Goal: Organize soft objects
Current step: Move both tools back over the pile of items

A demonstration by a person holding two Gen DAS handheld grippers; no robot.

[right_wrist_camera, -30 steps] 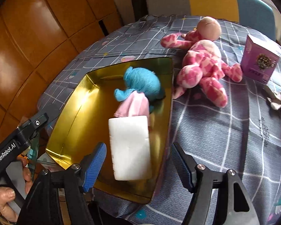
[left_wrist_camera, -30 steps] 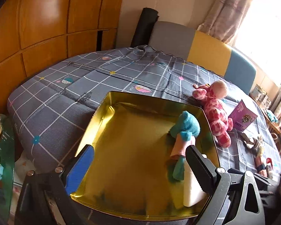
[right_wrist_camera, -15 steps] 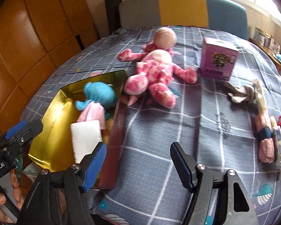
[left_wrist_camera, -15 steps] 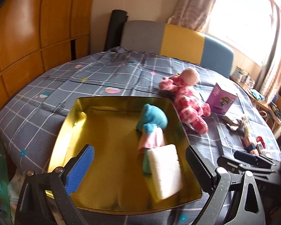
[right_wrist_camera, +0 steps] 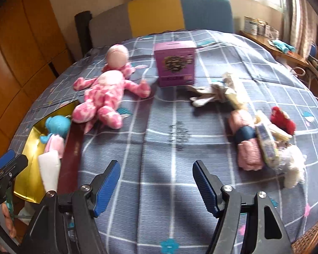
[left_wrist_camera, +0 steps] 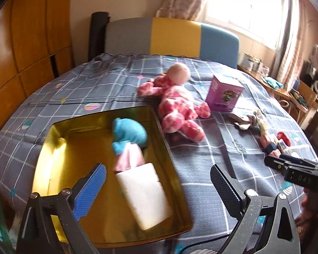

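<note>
Left gripper (left_wrist_camera: pixel 158 187): fingers spread apart, nothing between them. It hangs over the near right corner of the gold tin (left_wrist_camera: pixel 46 139). White foam block (left_wrist_camera: pixel 144 194) lies in the tin directly between and just beyond the fingers, not touched by either. Blue-and-pink soft toy (left_wrist_camera: pixel 127 139) lies in the tin further ahead, its lower end touching the block's far edge.

Right gripper (right_wrist_camera: pixel 156 187): fingers spread apart, empty, over bare checked bedspread (right_wrist_camera: pixel 169 148). Tin is off to the left of its left finger, with block and blue toy inside.

Pink spotted plush (right_wrist_camera: pixel 103 95) lies on the bedspread ahead and left of the right fingers, just beside the tin's far right corner, outside it. Purple box (right_wrist_camera: pixel 176 65) stands upright, straight ahead and beyond the plush. Beige cloth bundle (right_wrist_camera: pixel 218 91) lies ahead and right of the fingers. Pink roll with a dark band (right_wrist_camera: pixel 246 139), red soft item (right_wrist_camera: pixel 283 120) and white fluffy toy (right_wrist_camera: pixel 292 167) form a cluster to the right of the right finger, touching one another. All are well apart from the fingers.

A person's hand (right_wrist_camera: pixel 4 222) shows at the lower left edge in the right wrist view.
</note>
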